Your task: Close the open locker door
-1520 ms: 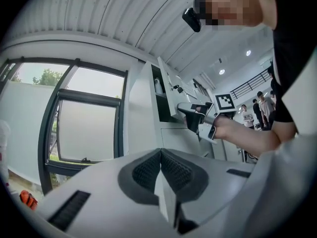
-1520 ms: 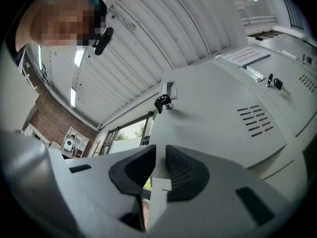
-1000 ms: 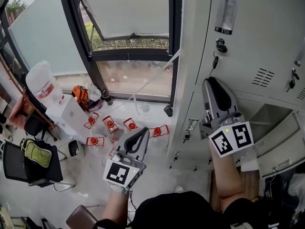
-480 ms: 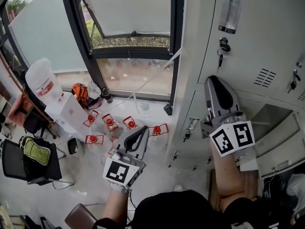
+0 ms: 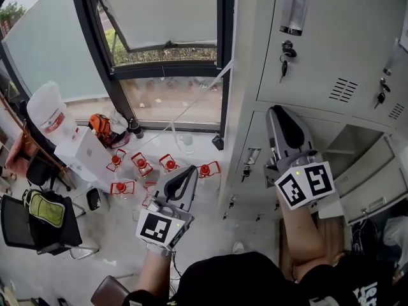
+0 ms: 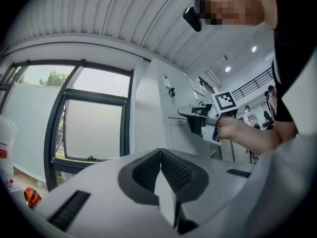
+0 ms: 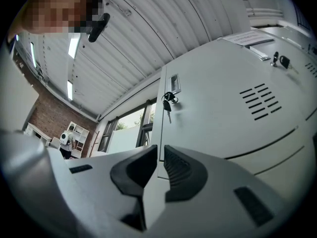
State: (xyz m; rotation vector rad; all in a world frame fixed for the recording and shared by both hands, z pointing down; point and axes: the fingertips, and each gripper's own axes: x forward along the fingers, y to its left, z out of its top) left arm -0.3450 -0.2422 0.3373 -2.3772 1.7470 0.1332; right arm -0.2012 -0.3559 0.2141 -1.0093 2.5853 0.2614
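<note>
My step: reaching in. Right gripper (image 5: 282,112) up by lockers, jaws tiny bit apart, nothing between. Left gripper (image 5: 187,173) low, jaws together, empty. Open locker door (image 5: 373,182) just beside right gripper, untouched. Next, I think: push door shut.

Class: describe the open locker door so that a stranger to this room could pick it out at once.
Start at the pale grey bank of lockers right of the window. Look at its lower row, right of the right tool. The open door stands swung outward, baring its compartment; neighbouring doors lie shut.
</note>
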